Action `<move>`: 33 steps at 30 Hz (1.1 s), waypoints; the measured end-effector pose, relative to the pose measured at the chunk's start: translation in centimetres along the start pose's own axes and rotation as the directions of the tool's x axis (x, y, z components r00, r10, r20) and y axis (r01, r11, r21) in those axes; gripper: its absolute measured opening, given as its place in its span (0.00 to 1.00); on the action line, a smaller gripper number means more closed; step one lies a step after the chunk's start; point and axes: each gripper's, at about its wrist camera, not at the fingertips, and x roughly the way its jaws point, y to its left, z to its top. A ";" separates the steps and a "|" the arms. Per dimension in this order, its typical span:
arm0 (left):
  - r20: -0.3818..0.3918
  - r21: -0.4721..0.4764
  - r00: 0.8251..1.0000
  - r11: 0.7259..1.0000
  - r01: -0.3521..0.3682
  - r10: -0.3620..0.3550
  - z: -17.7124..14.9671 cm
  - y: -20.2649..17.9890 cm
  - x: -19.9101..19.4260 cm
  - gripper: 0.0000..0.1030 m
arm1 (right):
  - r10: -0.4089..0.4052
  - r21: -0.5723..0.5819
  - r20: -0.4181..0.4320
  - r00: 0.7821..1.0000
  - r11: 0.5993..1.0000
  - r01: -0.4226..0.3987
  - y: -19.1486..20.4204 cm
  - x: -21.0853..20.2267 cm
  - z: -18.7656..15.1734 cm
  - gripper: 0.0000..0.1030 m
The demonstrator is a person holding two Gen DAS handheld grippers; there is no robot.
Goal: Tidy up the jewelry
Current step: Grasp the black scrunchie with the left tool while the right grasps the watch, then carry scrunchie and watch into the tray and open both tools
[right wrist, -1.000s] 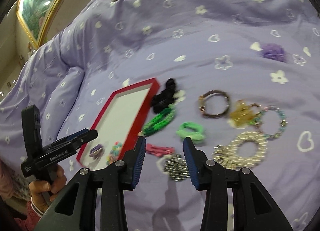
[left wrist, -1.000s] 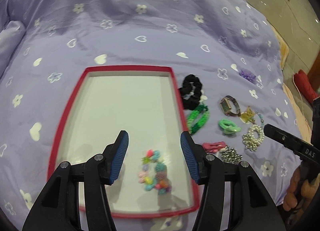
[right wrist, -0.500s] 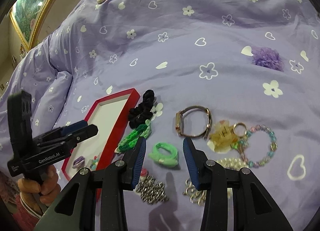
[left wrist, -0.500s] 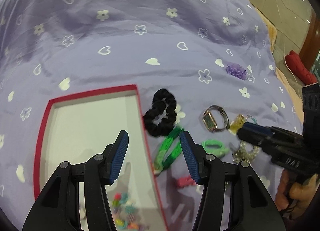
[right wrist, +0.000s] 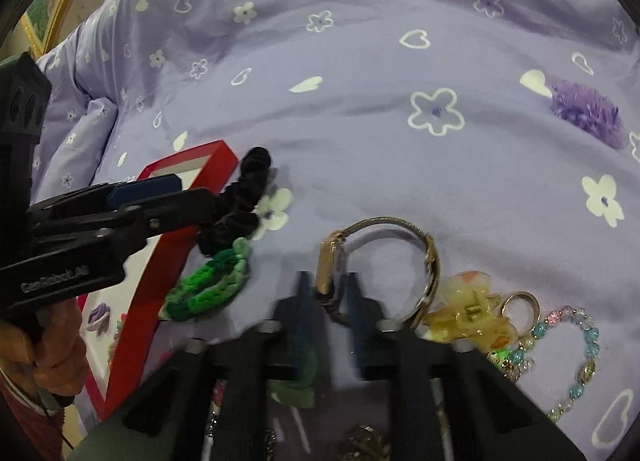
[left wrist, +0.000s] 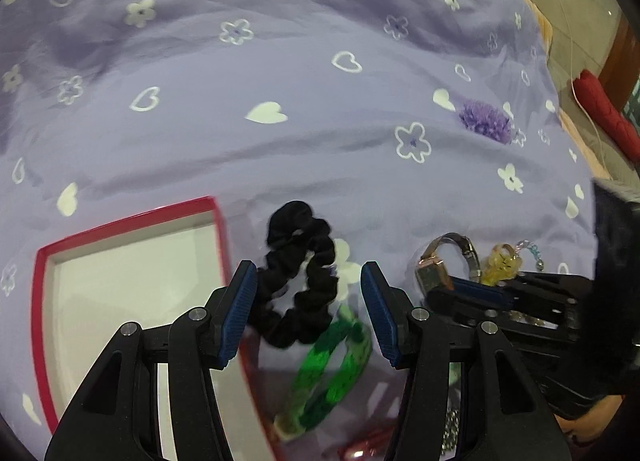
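Both grippers have travelled forward over the bed since the earlier frames: the left gripper (left wrist: 308, 313) has left the red tray (left wrist: 132, 217) and now frames the black scrunchie (left wrist: 300, 273), while the right gripper (right wrist: 327, 297) has closed in on the wristwatch (right wrist: 380, 261). Left jaws stand wide apart, the scrunchie lying between and just ahead of them, untouched as far as can be seen. Right jaws are drawn narrow about the watch case (right wrist: 326, 265); whether they already pinch it cannot be told through the motion blur. Judged by appearance, the watch is rigid at the case, springy at the metal band and somewhat slippery, so the flat case sides offer the surest hold; the scrunchie is soft and light and will yield to a grip anywhere on its ring. Count near the right jaws: one wristwatch, one green braided band (right wrist: 208, 285) to the left, one yellow clip (right wrist: 468, 309) and one beaded bracelet (right wrist: 580, 361) to the right, one purple pom-pom (right wrist: 586, 111) well ahead.
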 end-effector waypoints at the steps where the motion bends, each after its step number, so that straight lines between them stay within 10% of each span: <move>1: -0.009 0.017 1.000 1.000 -0.005 0.005 0.1 -0.4 0.6 0.51 | -0.002 0.002 0.012 1.000 1.000 0.002 -0.1 -0.4 -0.1 0.09; 10: -0.080 0.063 0.997 0.998 -0.002 0.007 0.2 -1.2 3.4 0.07 | 0.019 0.049 0.094 0.995 0.999 -0.024 -1.5 -3.9 -0.4 0.07; 33: 0.151 -0.082 0.985 0.992 0.091 -0.078 -2.8 3.3 -8.1 0.05 | 0.088 -0.040 0.146 0.985 0.996 -0.083 4.6 -6.6 0.8 0.07</move>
